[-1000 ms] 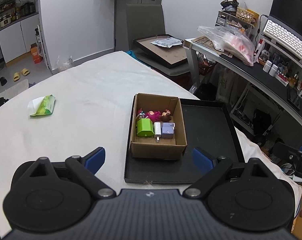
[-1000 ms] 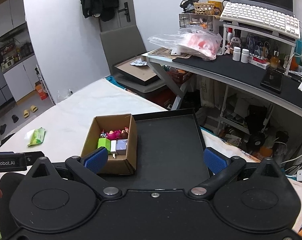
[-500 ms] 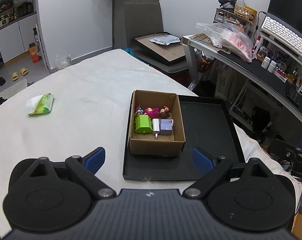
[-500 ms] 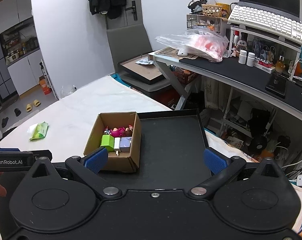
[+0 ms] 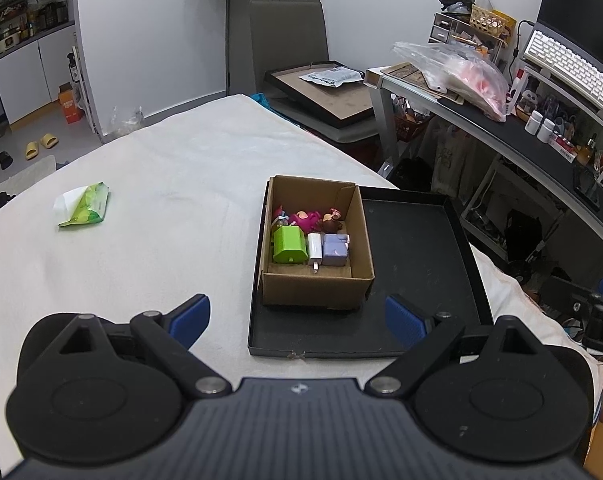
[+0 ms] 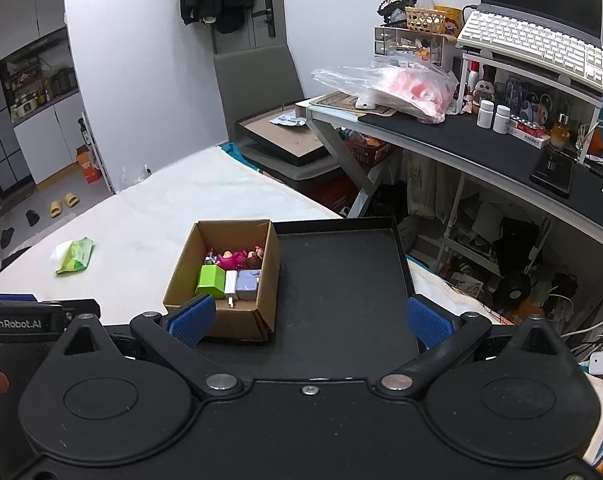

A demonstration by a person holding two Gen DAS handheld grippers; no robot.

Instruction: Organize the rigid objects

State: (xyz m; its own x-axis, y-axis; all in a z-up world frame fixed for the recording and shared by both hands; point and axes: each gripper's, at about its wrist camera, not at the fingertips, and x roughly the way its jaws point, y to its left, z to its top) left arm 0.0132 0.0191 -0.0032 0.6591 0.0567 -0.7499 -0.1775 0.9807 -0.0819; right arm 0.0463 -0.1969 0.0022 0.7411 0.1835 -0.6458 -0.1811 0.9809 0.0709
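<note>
A brown cardboard box (image 5: 317, 284) stands in the left part of a black tray (image 5: 421, 264) on the white table. Inside lie a green block (image 5: 288, 244), a white charger (image 5: 314, 249), a lilac cube (image 5: 335, 249) and pink and brown toy figures (image 5: 309, 219). My left gripper (image 5: 297, 320) is open and empty, held back from the tray's near edge. My right gripper (image 6: 309, 320) is open and empty above the tray's near edge (image 6: 341, 272); the box (image 6: 229, 320) sits just beyond its left finger.
A green and white packet (image 5: 83, 205) lies on the white table (image 5: 161, 200) at the left. A desk with a plastic bag (image 6: 389, 88), keyboard (image 6: 533, 52) and bottles stands at the right. A grey chair (image 6: 257, 92) holding a picture frame stands behind the table.
Both grippers have drawn back and risen a little, so the box and tray look smaller and farther. Nothing on the table has moved.
</note>
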